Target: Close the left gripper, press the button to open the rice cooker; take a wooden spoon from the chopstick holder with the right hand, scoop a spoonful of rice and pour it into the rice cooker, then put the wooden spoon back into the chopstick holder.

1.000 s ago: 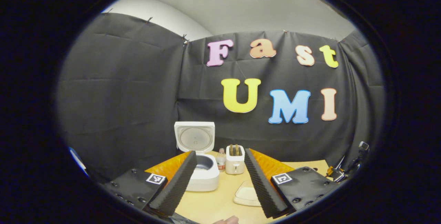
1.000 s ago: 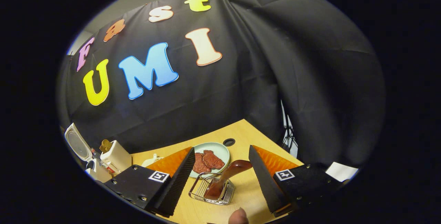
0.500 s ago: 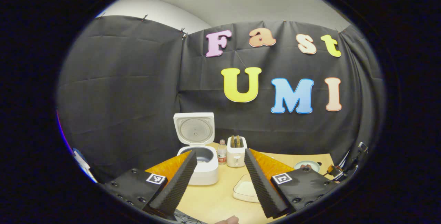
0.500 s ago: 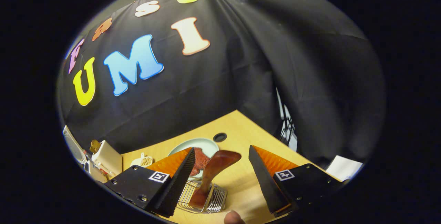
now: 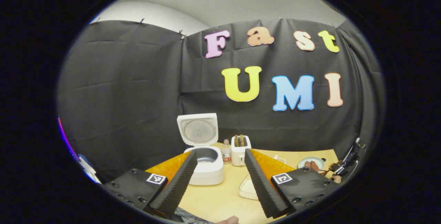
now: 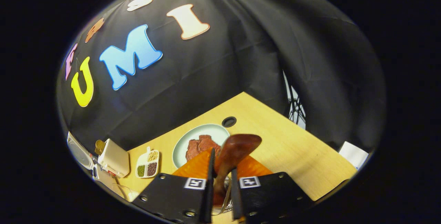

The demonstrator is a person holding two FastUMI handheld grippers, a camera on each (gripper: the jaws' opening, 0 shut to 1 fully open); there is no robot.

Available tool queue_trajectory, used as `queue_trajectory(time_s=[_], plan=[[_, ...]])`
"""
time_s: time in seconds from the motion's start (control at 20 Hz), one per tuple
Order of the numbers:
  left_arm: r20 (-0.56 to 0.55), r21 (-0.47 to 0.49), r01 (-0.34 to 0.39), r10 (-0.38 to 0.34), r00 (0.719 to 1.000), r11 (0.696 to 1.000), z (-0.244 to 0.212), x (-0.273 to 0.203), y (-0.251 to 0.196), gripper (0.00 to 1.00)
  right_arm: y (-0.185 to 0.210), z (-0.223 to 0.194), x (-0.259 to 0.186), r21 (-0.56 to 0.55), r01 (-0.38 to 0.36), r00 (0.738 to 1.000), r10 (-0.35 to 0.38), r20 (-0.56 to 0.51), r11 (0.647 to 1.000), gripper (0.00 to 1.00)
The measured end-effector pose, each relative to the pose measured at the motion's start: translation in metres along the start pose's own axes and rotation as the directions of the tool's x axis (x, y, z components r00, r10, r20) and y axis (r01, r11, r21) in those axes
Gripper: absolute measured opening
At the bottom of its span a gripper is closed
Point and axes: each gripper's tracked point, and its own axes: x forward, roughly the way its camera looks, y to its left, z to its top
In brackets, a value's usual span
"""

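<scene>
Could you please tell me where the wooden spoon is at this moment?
In the right gripper view, the wooden spoon stands low at centre, clamped between the right gripper's fingers, just in front of the plate of meat.

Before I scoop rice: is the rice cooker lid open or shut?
Open. In the left gripper view the rice cooker has its lid standing upright at the back, with the inner pot exposed below it.

Creased black cloth wall (image 5: 131,86) hangs behind the pale wooden bench (image 6: 293,151), which has a round cable hole (image 6: 229,121); grey ceiling (image 5: 241,3) above.
</scene>
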Motion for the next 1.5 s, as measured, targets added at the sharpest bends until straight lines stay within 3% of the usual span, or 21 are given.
queue_trajectory(time_s=[0.15, 0.3, 0.55, 0.8, 0.95, 1.15, 1.2, 1.25, 1.5], plan=[[0.016, -0.037, 0.002, -0.001, 1.0, 0.999, 0.004, -0.009, 0.012, 0.94, 0.019, 0.002, -0.012, 0.007, -0.068, 0.995, 0.068, -0.068, 0.998, 0.17], [0.041, -0.073, 0.019, -0.016, 0.999, 0.997, 0.005, -0.016, 0.031, 0.94, 0.029, 0.023, -0.037, -0.051, -0.097, 0.994, 0.095, -0.044, 0.994, 0.17], [0.095, -0.136, 0.066, -0.053, 0.994, 0.989, 0.008, -0.028, 0.084, 0.94, 0.093, 0.055, -0.109, -0.127, -0.174, 0.985, 0.175, -0.008, 0.976, 0.17], [0.125, -0.219, 0.135, -0.109, 0.986, 0.966, 0.002, -0.037, 0.149, 0.93, 0.173, 0.026, -0.172, -0.176, -0.232, 0.972, 0.233, -0.012, 0.957, 0.17], [0.135, -0.243, 0.126, -0.095, 0.986, 0.962, 0.002, -0.036, 0.189, 0.92, 0.22, -0.01, -0.189, -0.193, -0.272, 0.962, 0.267, -0.056, 0.943, 0.17], [0.132, -0.241, 0.114, -0.083, 0.988, 0.964, 0.0, -0.032, 0.217, 0.92, 0.26, -0.064, -0.177, -0.232, -0.283, 0.957, 0.257, -0.136, 0.93, 0.17], [0.121, -0.231, 0.102, -0.075, 0.99, 0.968, -0.005, -0.028, 0.221, 0.96, 0.269, -0.079, -0.168, -0.242, -0.284, 0.955, 0.251, -0.157, 0.928, 0.17], [0.113, -0.227, 0.09, -0.066, 0.991, 0.97, -0.008, -0.024, 0.225, 0.92, 0.276, -0.094, -0.157, -0.253, -0.285, 0.953, 0.245, -0.18, 0.924, 0.17], [0.056, -0.211, 0.029, -0.017, 0.998, 0.977, -0.023, 0.002, 0.232, 0.92, 0.273, -0.142, -0.098, -0.358, -0.193, 0.973, 0.13, -0.192, 0.914, 0.17]])
